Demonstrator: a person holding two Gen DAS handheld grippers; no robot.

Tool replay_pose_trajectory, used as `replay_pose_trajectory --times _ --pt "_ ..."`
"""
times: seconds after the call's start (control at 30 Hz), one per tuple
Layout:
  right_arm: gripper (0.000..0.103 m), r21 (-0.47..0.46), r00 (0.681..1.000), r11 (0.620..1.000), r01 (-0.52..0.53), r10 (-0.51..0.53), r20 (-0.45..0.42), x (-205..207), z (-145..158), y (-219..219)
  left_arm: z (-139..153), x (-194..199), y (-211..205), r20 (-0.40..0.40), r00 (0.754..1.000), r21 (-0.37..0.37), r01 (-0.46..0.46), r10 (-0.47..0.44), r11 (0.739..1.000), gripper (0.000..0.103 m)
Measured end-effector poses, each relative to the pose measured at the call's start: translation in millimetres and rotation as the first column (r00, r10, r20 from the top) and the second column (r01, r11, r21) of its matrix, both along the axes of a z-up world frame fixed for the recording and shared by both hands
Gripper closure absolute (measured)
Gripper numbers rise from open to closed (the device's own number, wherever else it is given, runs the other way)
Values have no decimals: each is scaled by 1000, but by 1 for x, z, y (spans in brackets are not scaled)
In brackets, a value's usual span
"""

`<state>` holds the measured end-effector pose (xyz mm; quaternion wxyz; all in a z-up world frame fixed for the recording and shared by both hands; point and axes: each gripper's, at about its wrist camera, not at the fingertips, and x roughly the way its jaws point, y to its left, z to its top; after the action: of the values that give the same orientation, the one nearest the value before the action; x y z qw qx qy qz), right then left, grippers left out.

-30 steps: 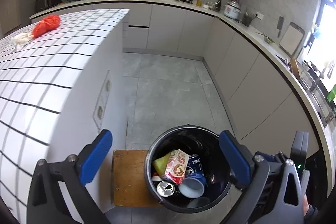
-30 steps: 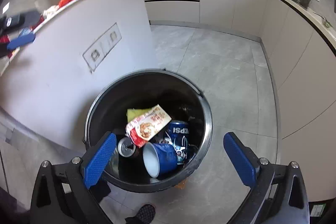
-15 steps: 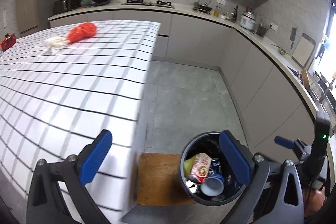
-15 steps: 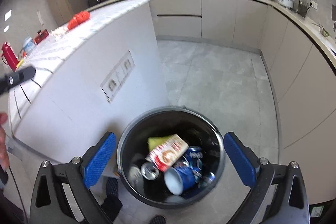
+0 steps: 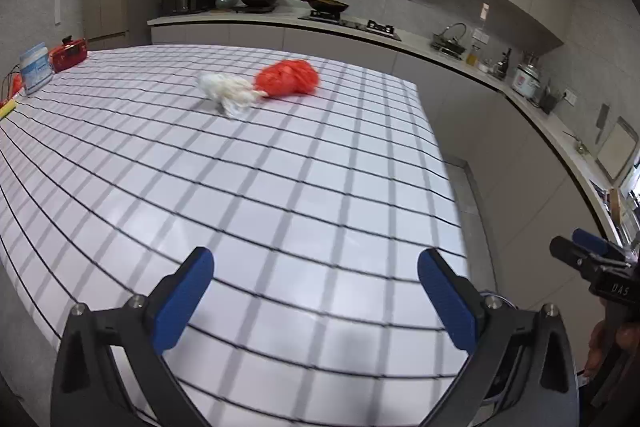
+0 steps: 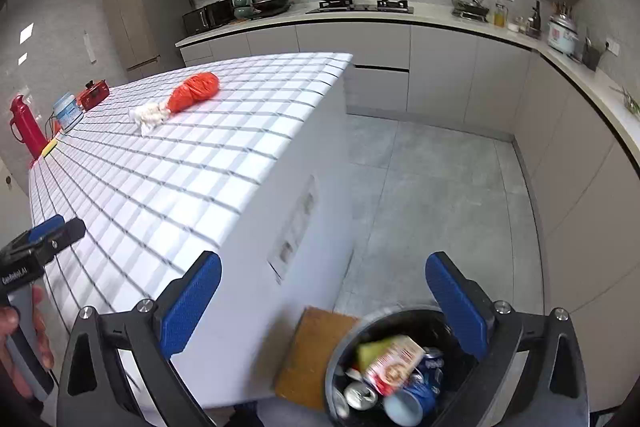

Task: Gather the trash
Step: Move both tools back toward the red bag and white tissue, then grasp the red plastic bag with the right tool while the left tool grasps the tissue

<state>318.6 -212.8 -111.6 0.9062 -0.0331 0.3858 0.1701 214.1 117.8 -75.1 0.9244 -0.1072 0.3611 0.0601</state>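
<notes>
Both hand-held grippers stand with jaws apart and empty: the left hand-held gripper (image 5: 316, 291) hovers over the checked counter (image 5: 280, 187), the red bag (image 5: 289, 79) and white wad (image 5: 226, 89) lying well ahead of it, touching; the right hand-held gripper (image 6: 323, 301) hangs beside the counter, above the filled trash bin (image 6: 390, 367) on the floor

grid counter (image 5: 280, 187), red bag (image 5: 289, 79), white wad (image 5: 226, 91)

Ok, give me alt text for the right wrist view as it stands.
The open, empty right gripper hangs above a black trash bin on the floor, holding cans, a cup and a snack packet. Beside it, a grid-patterned counter carries a red bag touching a white wad at its far end.
</notes>
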Motion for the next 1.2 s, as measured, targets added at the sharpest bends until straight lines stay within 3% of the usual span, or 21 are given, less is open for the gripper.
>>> replay_pose_trajectory --times 0.2,0.43,0.63,0.9,0.93,1.0,1.03,1.07,1.2 --pt "0 -6 1000 1000 -22 22 -11 41 9 89 -5 45 64 -20 1000 23 -2 2 1000 1" --pt "0 -11 1000 1000 14 -14 -25 89 12 168 0 105 118 -24 997 61 75 -73 995 1" --pt "0 -44 995 995 92 -93 -30 119 10 200 -14 155 150 -53 991 56 129 -126 990 2" --pt "0 -57 978 979 196 -199 -60 166 -3 218 -30 205 157 -99 968 42 238 -233 970 4" --pt "0 -43 975 977 209 -212 -71 173 -4 220 -32 211 156 -105 963 35 254 -249 967 7" --pt "0 -21 970 974 226 -227 -88 185 -5 225 -36 222 153 -124 949 32 295 -289 955 23" --pt "0 -11 968 972 233 -233 -93 191 -5 228 -37 225 152 -138 943 30 308 -301 951 35" --pt "0 2 967 972 235 -234 -97 197 -5 234 -33 224 156 -110 944 20 316 -312 948 56" --pt "0 19 971 976 217 -213 -108 216 -6 261 -31 227 192 -96 960 -31 260 -262 965 59"
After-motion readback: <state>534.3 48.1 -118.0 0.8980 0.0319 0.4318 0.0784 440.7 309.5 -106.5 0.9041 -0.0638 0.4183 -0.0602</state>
